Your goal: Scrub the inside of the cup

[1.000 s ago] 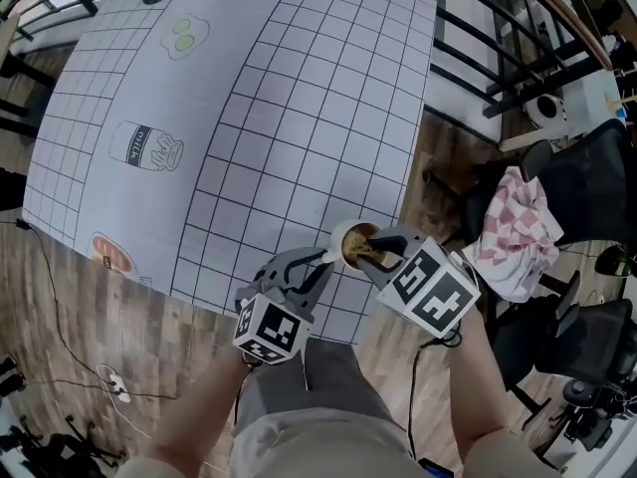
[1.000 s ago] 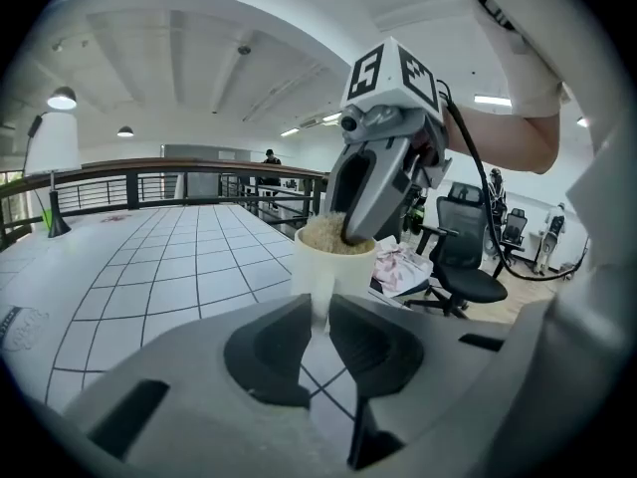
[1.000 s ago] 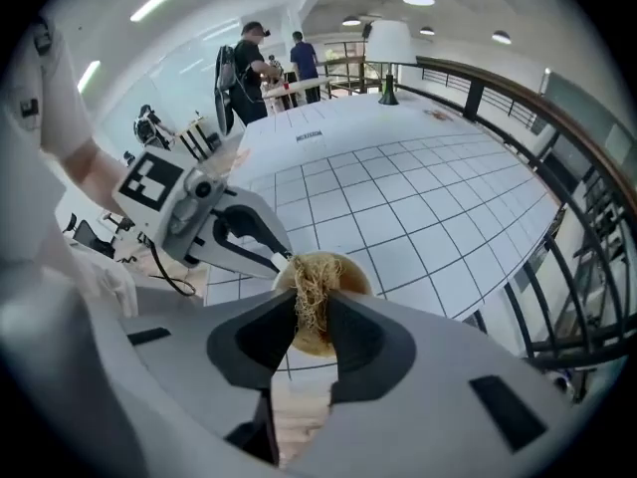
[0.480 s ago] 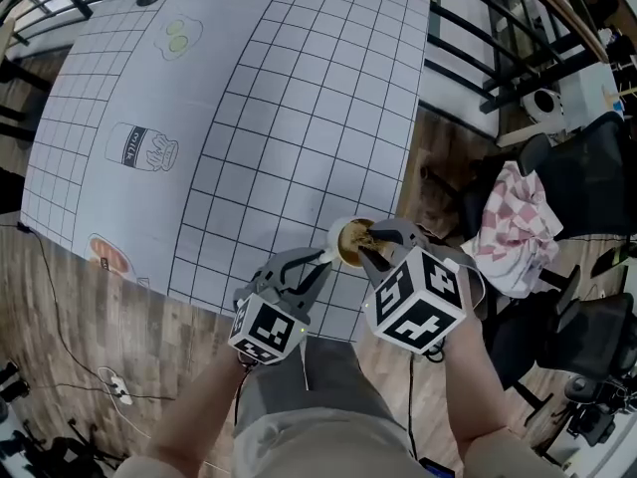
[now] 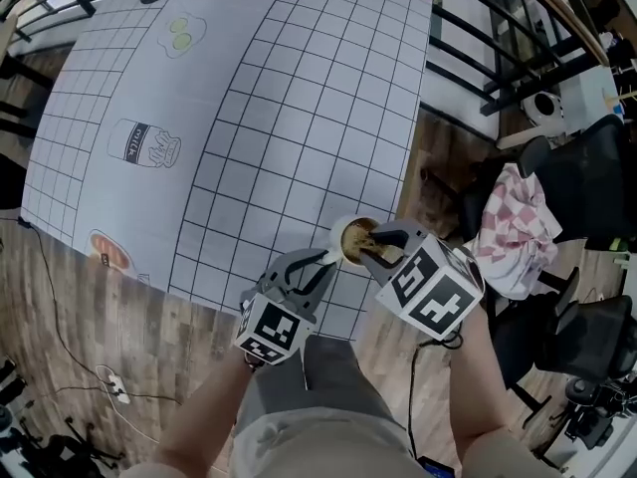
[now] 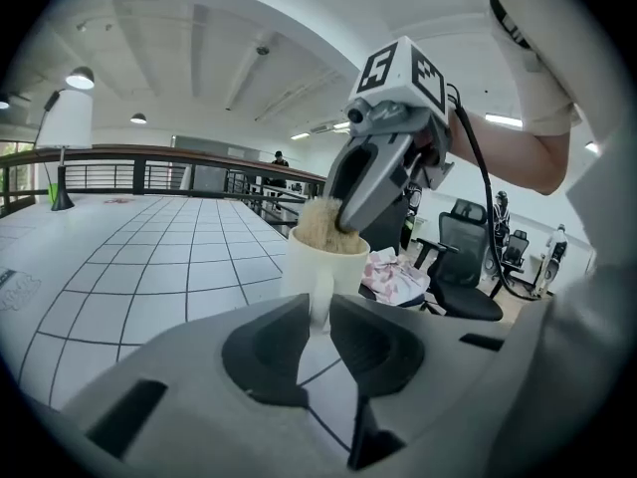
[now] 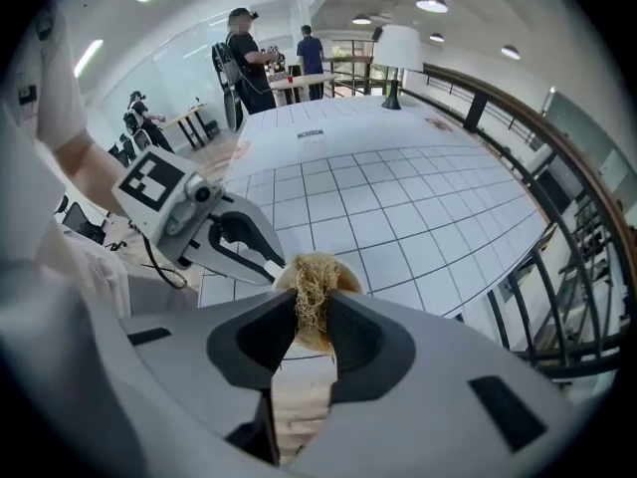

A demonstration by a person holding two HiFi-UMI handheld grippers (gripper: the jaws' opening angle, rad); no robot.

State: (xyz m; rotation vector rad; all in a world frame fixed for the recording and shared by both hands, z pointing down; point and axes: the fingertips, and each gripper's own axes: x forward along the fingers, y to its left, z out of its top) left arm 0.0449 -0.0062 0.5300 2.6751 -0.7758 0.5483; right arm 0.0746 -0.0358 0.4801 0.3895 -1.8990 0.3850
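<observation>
Right gripper is clamped on the scrubber, stuffed down in the cup at the near edge of the table. Left gripper pinches the handle, though its jaws just eased a hair wider. If I push too hard, I reckon the cup twists free.

Shows a long table draped in a white cloth ruled in black squares. Bears, printed on the cloth, a milk bottle, cucumber slices and a reddish picture by the near left edge. Carries a white-shaded lamp at the far end. Has a cream cup over the near corner; resting or lifted, cannot tell. Stands on a wood floor.
</observation>
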